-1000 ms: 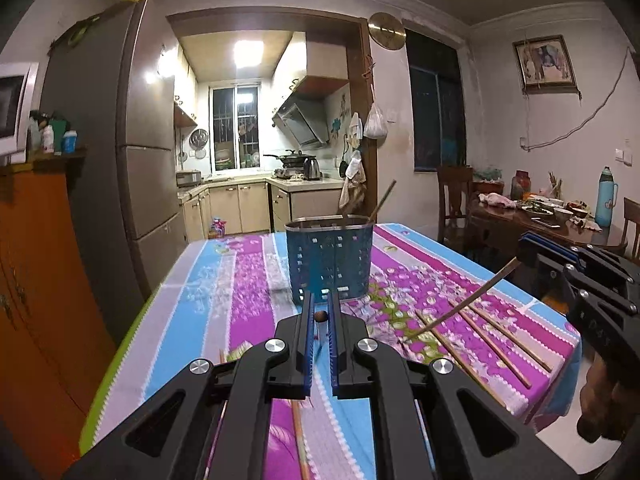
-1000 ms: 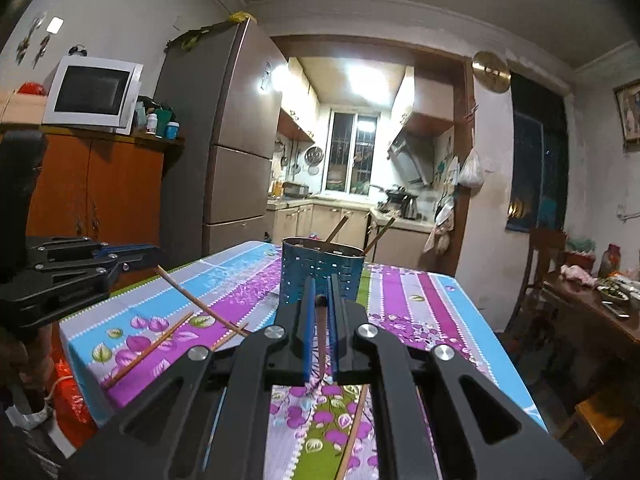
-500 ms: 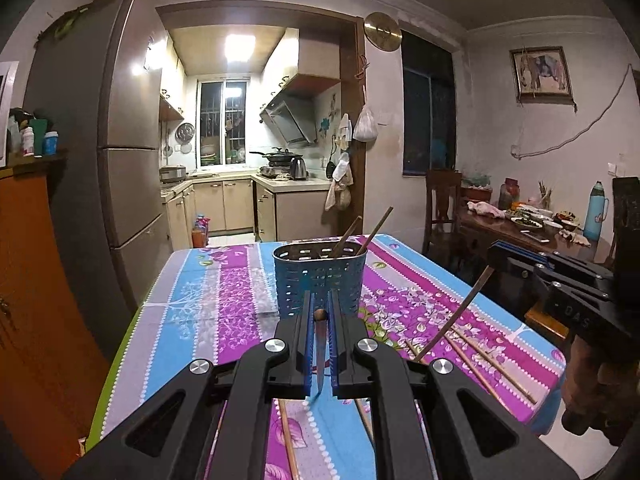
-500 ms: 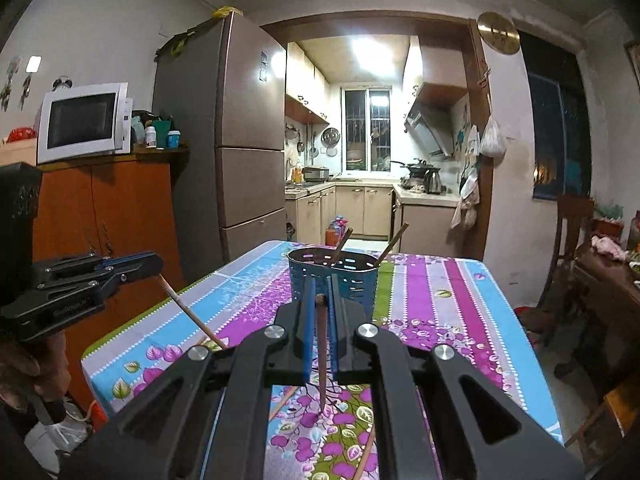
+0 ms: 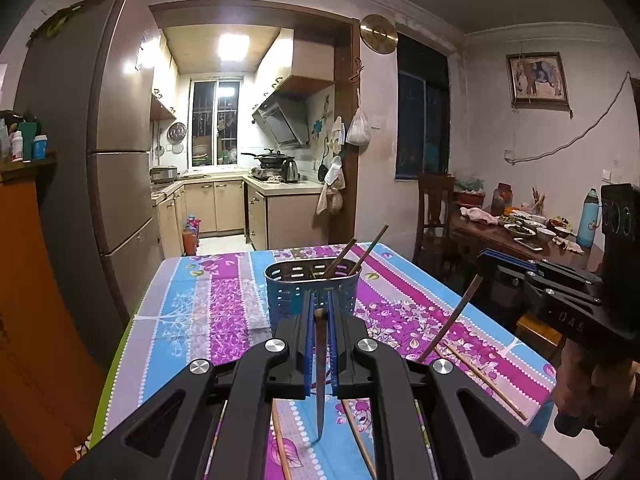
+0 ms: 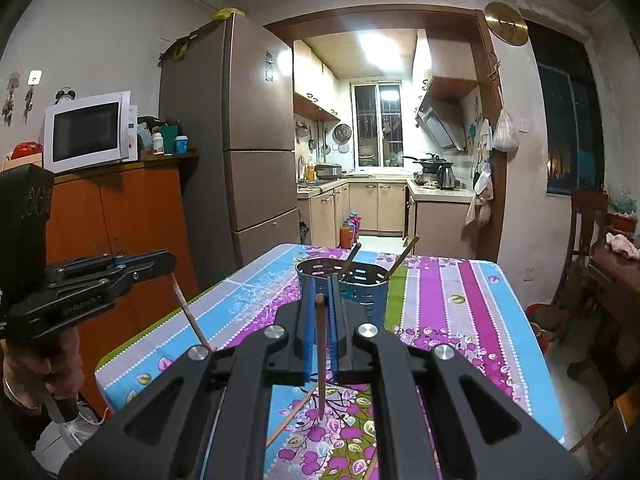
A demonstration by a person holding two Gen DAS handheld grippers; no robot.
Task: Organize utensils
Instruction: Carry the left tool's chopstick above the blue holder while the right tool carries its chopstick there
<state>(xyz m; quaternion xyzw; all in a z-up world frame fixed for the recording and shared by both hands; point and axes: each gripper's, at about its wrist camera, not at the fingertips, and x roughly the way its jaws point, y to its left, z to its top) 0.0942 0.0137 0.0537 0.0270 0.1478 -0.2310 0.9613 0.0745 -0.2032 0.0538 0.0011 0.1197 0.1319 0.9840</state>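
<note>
Chopsticks (image 5: 320, 372) — both tools clamped, one each

Big brown fridge (image 6: 256, 136) stands left of centre, with a white microwave (image 6: 86, 132) on an orange cabinet (image 6: 120, 220) over at the left. Through the doorway, middle of the frame, there's a kitchen window (image 5: 216, 122), a range hood (image 5: 282, 120) and a kettle (image 5: 290, 171). Elephant picture (image 5: 538, 78) hangs upper right, blue bottle (image 5: 591, 218) below it.

My matte black left gripper (image 5: 319, 304) has blue-lined fingers (image 5: 306, 332) and round silver screws (image 5: 276, 345). At nine o'clock, my bare-skinned left hand (image 6: 38, 364) wears a thin bangle (image 6: 12, 390).
</note>
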